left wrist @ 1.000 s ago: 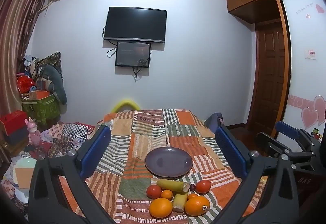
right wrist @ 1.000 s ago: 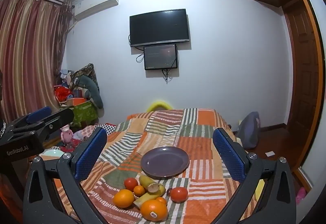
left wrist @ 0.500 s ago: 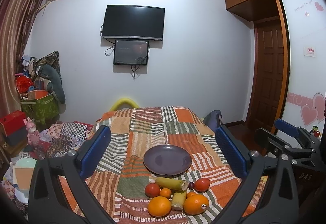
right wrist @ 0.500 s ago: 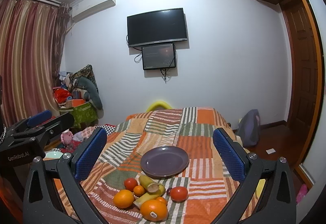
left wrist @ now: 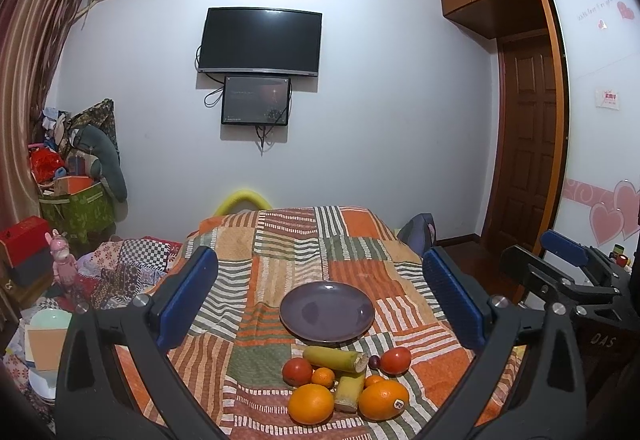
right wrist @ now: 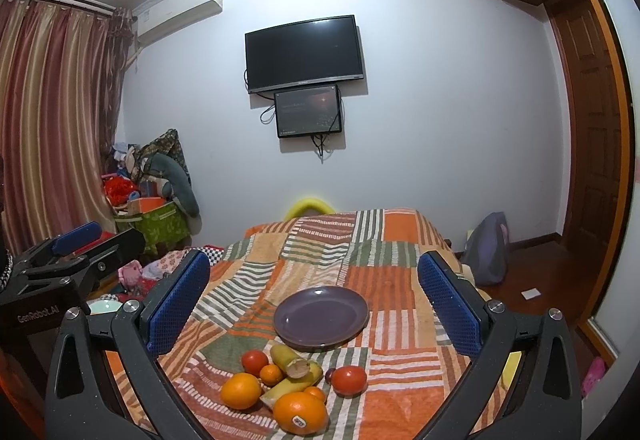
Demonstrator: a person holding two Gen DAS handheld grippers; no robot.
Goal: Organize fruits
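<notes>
Between the wide-open, empty jaws of the left hand-held gripper (left wrist: 320,304) and the right hand-held gripper (right wrist: 314,304), just ahead and below, sat the purple plate (left wrist: 327,311) on the quilted bed (left wrist: 288,240). Nearer lay the fruit cluster: oranges (right wrist: 300,412), firm but round and prone to roll, best pinched across the middle; tomatoes (right wrist: 349,380) looked softer, needing gentle pressure.

black-framed left gripper (left wrist: 320,296) and right gripper (right wrist: 314,298), blue ribbed pads, silver screws.
</notes>
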